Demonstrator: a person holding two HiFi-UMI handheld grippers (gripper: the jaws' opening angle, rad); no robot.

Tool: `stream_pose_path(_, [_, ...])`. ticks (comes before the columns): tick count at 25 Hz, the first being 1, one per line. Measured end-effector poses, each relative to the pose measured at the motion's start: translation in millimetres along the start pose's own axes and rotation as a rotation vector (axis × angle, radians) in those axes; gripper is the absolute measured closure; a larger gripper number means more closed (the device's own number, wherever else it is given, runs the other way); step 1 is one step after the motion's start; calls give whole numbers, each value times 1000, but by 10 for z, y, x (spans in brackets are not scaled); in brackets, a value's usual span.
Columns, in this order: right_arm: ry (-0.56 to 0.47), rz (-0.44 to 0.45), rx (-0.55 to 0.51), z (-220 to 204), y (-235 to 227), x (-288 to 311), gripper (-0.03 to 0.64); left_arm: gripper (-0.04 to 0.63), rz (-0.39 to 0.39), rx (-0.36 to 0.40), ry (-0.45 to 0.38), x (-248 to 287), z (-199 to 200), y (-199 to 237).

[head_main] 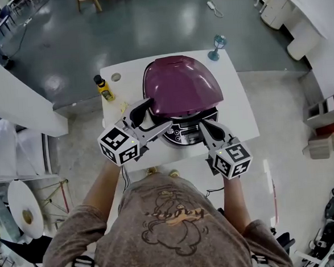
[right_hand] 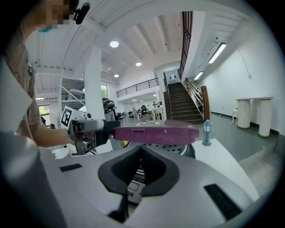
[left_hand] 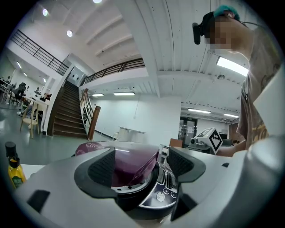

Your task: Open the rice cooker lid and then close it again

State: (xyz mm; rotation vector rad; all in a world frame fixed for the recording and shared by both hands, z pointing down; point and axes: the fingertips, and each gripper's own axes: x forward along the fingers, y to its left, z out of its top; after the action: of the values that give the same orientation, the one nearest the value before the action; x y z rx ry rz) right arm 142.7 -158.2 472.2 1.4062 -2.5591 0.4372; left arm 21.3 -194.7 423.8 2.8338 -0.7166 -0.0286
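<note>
The rice cooker stands on the white table [head_main: 240,105], its purple lid [head_main: 181,86] lifted partway above the body, with the perforated inner plate [right_hand: 178,148] showing beneath it. My left gripper [head_main: 146,118] is open at the lid's front left edge. In the left gripper view the purple lid [left_hand: 131,162] fills the gap between its spread jaws [left_hand: 142,165]. My right gripper [head_main: 204,127] is shut and empty, its tips just in front of the control panel [head_main: 183,134]. In the right gripper view its pads meet [right_hand: 140,153] below the level lid [right_hand: 156,132].
A yellow bottle [head_main: 103,87] and a small round disc [head_main: 116,77] sit at the table's far left corner. A blue goblet [head_main: 218,45] stands at the far right corner. The table's near edge is right by the person's body.
</note>
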Motion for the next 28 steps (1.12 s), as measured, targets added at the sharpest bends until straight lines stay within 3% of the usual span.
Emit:
stream_pose_path(16, [-56,-1,-48,412,29,65,613,213,8,-12,44,4,-217,-23])
stream_pose_path(28, [-12,-41,-36,242,-163,188,614,213,16,-23,49,7,-253,-13])
